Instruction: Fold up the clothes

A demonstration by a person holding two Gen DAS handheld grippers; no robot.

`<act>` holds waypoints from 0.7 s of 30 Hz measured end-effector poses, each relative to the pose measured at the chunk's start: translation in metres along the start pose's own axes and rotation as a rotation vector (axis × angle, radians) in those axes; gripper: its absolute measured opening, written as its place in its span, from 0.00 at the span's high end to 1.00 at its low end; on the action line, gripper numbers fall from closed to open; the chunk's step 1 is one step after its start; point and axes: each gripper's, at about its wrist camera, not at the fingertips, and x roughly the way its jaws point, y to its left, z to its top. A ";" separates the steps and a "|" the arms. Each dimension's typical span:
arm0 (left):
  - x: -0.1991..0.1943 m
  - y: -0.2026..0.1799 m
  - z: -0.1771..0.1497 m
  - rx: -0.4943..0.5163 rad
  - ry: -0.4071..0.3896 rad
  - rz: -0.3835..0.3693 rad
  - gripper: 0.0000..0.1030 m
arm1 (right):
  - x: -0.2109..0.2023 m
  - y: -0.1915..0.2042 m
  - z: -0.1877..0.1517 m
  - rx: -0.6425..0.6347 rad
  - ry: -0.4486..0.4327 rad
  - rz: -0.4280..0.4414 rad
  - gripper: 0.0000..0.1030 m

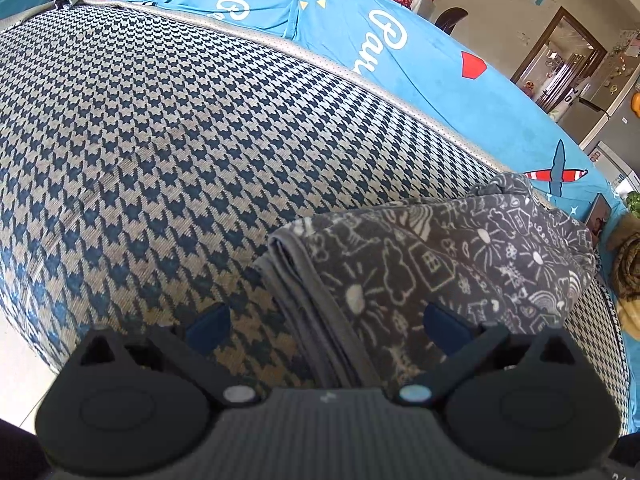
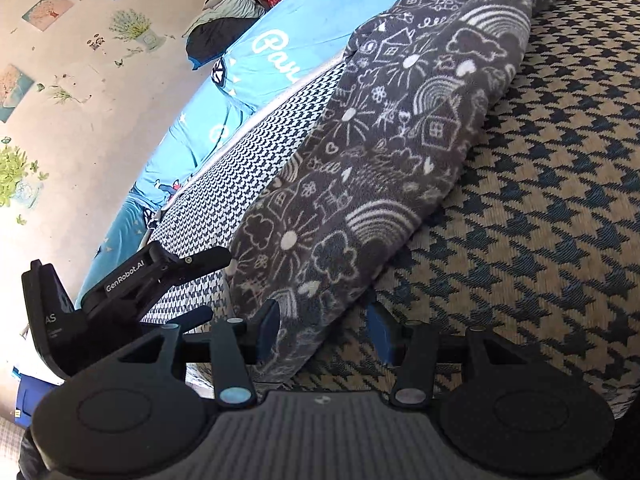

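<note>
jaws open over houndstooth cushion (image 1: pixel 160 128) beside blue sofa cover (image 1: pixel 420 60).

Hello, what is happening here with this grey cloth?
A person holds two grippers over a grey patterned garment lying on a houndstooth cushion. The garment looks partly folded. The left gripper is open around its near edge. The right gripper is open at its other end. Neither is pinching the cloth yet.

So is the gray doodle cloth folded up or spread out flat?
Folded. The gray cloth shows stacked layered edges at its near end and lies as a long, thick bundle on the houndstooth cushion.
</note>
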 end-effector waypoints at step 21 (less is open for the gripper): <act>0.000 0.021 -0.004 -0.104 0.057 -0.096 0.00 | 0.046 0.006 -0.014 0.109 0.032 0.073 0.63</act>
